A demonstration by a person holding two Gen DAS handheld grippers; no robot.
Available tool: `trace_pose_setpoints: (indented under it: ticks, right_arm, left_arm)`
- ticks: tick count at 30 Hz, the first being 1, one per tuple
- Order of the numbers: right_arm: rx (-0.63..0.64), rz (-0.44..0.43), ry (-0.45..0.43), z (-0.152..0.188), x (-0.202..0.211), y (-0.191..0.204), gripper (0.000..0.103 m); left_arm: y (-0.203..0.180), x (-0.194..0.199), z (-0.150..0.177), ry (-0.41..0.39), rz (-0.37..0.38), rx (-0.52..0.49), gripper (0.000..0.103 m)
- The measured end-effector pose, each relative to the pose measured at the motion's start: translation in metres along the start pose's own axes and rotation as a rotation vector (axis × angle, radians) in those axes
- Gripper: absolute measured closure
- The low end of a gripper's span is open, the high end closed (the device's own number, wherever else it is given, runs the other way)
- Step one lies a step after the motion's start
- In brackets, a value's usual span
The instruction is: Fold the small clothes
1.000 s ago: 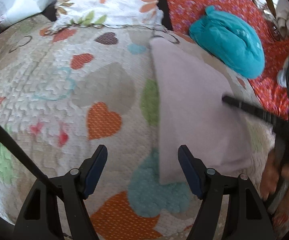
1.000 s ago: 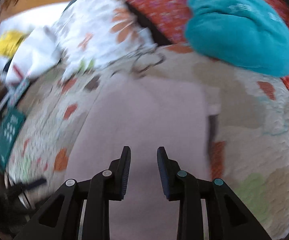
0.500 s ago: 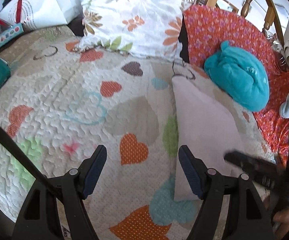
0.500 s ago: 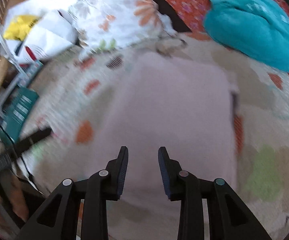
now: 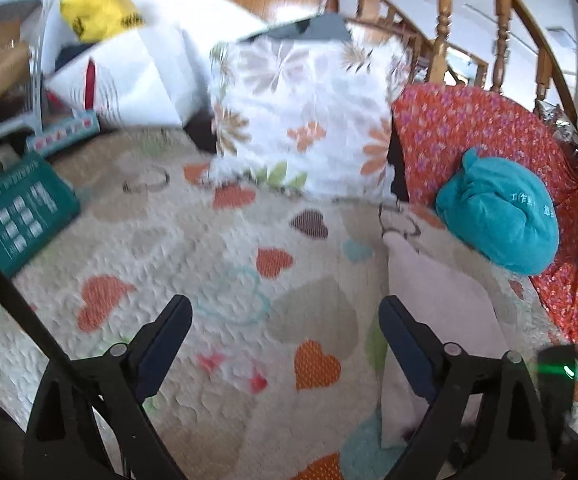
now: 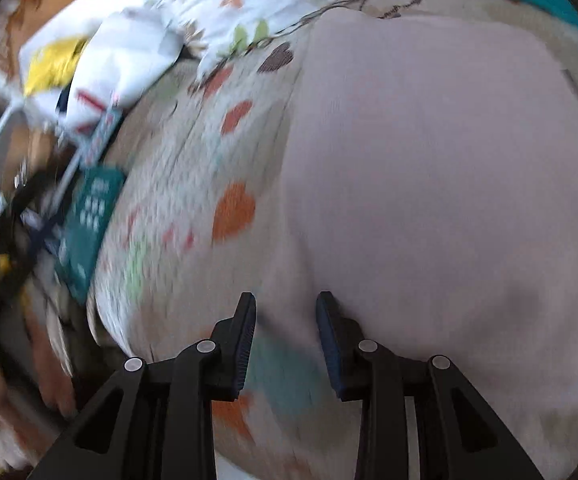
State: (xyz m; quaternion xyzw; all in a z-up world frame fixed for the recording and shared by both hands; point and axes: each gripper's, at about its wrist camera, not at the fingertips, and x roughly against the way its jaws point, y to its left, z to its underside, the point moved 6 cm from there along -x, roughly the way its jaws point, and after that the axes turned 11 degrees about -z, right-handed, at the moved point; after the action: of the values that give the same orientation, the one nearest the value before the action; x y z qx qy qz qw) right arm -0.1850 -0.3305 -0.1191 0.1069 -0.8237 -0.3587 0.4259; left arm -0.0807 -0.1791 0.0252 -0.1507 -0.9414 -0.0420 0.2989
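A pale pink folded garment [image 5: 445, 312] lies flat on the heart-patterned quilt [image 5: 209, 264], to the right of my left gripper [image 5: 285, 320]. The left gripper is wide open and empty, held above the quilt. In the right wrist view the same pink garment [image 6: 429, 168] fills most of the frame. My right gripper [image 6: 285, 308] is open with its jaws a little apart, low over the garment's near left corner, holding nothing.
A floral pillow [image 5: 301, 120] and a red patterned cushion [image 5: 481, 128] stand at the back. A teal bundle of cloth [image 5: 501, 216] lies at the right. A green box [image 5: 17, 212] sits at the quilt's left edge. Wooden railing rises behind.
Both grippers have pulled back and tilted up from the pink garment. The right gripper has shifted toward the garment's near left corner. The left view now shows more of the pillows and railing.
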Motion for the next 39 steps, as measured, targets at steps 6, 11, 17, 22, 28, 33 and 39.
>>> trace_pose_setpoints:
  ticks: [6, 11, 17, 22, 28, 33, 39]
  right_arm:
    - [0.104, 0.196, -0.143, 0.015, 0.078, 0.008, 0.066]
    - [0.187, 0.391, -0.397, 0.018, 0.156, 0.016, 0.046]
    - [0.306, 0.821, -0.733, 0.025, 0.208, 0.022, 0.0]
    - [0.272, 0.832, -0.651, 0.009, 0.206, 0.007, 0.0]
    - [0.297, 0.894, -0.746, 0.013, 0.212, 0.013, 0.0]
    - [0.243, 0.773, -0.558, -0.011, 0.179, -0.016, 0.001]
    - [0.151, 0.631, -0.431, -0.004, 0.148, -0.039, 0.001]
  left_arm:
    - [-0.014, 0.047, -0.003, -0.176, -0.044, -0.07, 0.0]
    - [-0.015, 0.094, -0.003, -0.337, -0.04, -0.094, 0.0]
    - [-0.03, 0.076, 0.023, -0.194, 0.02, -0.123, 0.0]
    - [-0.037, 0.047, 0.04, -0.074, -0.009, -0.17, 0.0]
    - [-0.036, 0.029, 0.056, 0.026, -0.003, -0.158, 0.0]
    - [-0.041, 0.015, 0.067, 0.092, 0.008, -0.171, 0.0]
    - [-0.052, -0.006, 0.084, 0.172, -0.005, -0.214, 0.0]
